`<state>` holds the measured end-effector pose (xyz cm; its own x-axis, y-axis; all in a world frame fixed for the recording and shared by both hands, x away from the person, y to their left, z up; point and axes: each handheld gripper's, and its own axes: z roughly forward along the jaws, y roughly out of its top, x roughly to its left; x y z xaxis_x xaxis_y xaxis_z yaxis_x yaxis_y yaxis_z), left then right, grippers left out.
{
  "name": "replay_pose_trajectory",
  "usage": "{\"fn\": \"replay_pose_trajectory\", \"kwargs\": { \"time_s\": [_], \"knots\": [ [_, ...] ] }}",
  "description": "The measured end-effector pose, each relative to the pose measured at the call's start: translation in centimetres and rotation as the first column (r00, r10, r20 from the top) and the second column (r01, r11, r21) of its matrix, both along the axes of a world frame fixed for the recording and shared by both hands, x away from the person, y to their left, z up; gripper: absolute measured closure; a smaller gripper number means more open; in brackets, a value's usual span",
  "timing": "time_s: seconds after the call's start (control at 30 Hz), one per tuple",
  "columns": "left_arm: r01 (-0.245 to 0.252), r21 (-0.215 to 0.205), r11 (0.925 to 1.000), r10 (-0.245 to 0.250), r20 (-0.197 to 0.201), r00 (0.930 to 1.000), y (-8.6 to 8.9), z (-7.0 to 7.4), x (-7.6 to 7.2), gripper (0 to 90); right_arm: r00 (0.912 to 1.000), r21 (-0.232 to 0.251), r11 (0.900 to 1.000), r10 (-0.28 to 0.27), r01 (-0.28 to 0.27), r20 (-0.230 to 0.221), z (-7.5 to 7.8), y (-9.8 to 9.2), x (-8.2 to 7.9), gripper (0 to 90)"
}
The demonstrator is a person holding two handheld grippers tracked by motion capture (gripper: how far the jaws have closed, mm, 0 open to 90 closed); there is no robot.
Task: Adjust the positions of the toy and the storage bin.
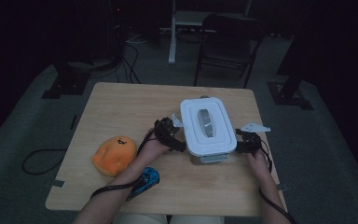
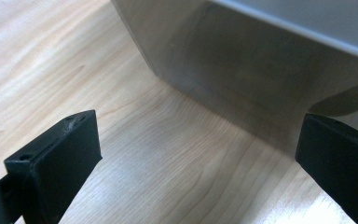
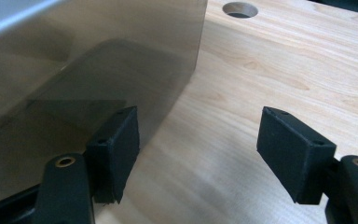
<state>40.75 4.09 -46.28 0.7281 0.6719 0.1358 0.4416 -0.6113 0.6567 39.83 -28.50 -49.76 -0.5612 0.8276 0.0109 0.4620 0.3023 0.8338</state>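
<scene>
Container [image 1: 208, 126] between left claw [image 1: 179, 135], right claw [image 1: 240, 142]

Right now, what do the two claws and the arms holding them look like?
Both claws are black. The left claw and right claw each carry a grey three-cornered plate on top and trail a black cable back along the forearm. Up close, the flat rectangular pads bolt to arms with brass-ringed holes. Forearms are bare, with no sleeves in view.

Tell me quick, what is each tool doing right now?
Left tool: open, holding nothing, beside the lidded box.
Right tool: open, holding nothing, at the box's other side.
</scene>
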Motion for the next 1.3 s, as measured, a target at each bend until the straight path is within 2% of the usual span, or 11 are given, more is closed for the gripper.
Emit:
{"fn": "replay_pose_trajectory", "kwargs": {
  "time_s": [0.27, 0.33, 0.43, 0.57, 0.67, 0.73, 0.77, 0.83, 1.03, 1.07, 1.3],
  "knots": [
    [0.023, 0.004, 0.9997, -0.023, 0.001, 0.9997, 0.1, 0.4, -1.6, 0.5, 0.9996, -0.018, 0.999, 0.029, -0.029, -0.003, 0.0, 0.2, -1.1, 29.6],
    [0.026, 0.0, 0.9997, -0.026, -0.001, 0.9997, 0.4, 0.4, -1.5, 0.5, 0.9993, -0.038, 0.999, 0.028, -0.029, -0.023, -0.2, 0.2, -1.1, 29.1],
    [0.013, -0.028, 0.9995, -0.013, -0.012, 0.9998, 0.8, 0.1, -0.9, 0.5, 0.9987, -0.025, 0.999, 0.032, -0.033, -0.039, -0.6, -0.1, -0.9, 26.4],
    [-0.027, -0.045, 0.9986, 0.026, -0.028, 0.9993, 1.5, -0.1, 0.2, 0.5, 0.9975, -0.076, 0.997, -0.035, 0.03, -0.062, -1.5, -0.3, 0.2, 26.6],
    [-0.037, -0.045, 0.9983, 0.036, -0.037, 0.9987, 1.9, -0.2, 1.0, 0.5, 0.9964, -0.045, 0.998, -0.05, 0.047, -0.068, -1.5, -0.6, 1.2, 26.5],
    [-0.052, -0.054, 0.9972, 0.05, -0.03, 0.9983, 2.2, -0.1, 1.6, 0.5, 0.9961, -0.046, 0.997, -0.059, 0.057, -0.065, -1.4, -0.5, 1.9, 26.5],
    [-0.057, -0.061, 0.9965, 0.055, -0.039, 0.9977, 2.3, -0.1, 1.9, 0.5, 0.9965, -0.048, 0.997, -0.06, 0.057, -0.059, -1.2, -0.4, 2.3, 26.5],
    [-0.063, -0.066, 0.9959, 0.06, -0.045, 0.9972, 2.4, -0.1, 2.5, 0.5, 0.9961, -0.088, 0.994, -0.071, 0.066, -0.052, -1.0, 0.0, 3.1, 26.4],
    [-0.054, -0.075, 0.9958, 0.05, -0.048, 0.9976, 1.8, -0.3, 3.4, 0.5, 0.9978, -0.057, 0.998, -0.034, 0.031, -0.057, -0.1, 0.6, 5.3, 26.5],
    [-0.058, -0.063, 0.9964, 0.055, -0.044, 0.9975, 1.7, -0.3, 3.4, 0.5, 0.9978, -0.053, 0.998, -0.034, 0.031, -0.057, 0.1, 0.7, 5.5, 26.4],
    [-0.062, -0.061, 0.9962, 0.058, -0.071, 0.9958, 1.7, -0.4, 3.3, 0.5, 0.9972, -0.028, 0.999, 0.016, -0.018, -0.073, 0.6, 1.3, 6.3, 28.9]
  ]
}}
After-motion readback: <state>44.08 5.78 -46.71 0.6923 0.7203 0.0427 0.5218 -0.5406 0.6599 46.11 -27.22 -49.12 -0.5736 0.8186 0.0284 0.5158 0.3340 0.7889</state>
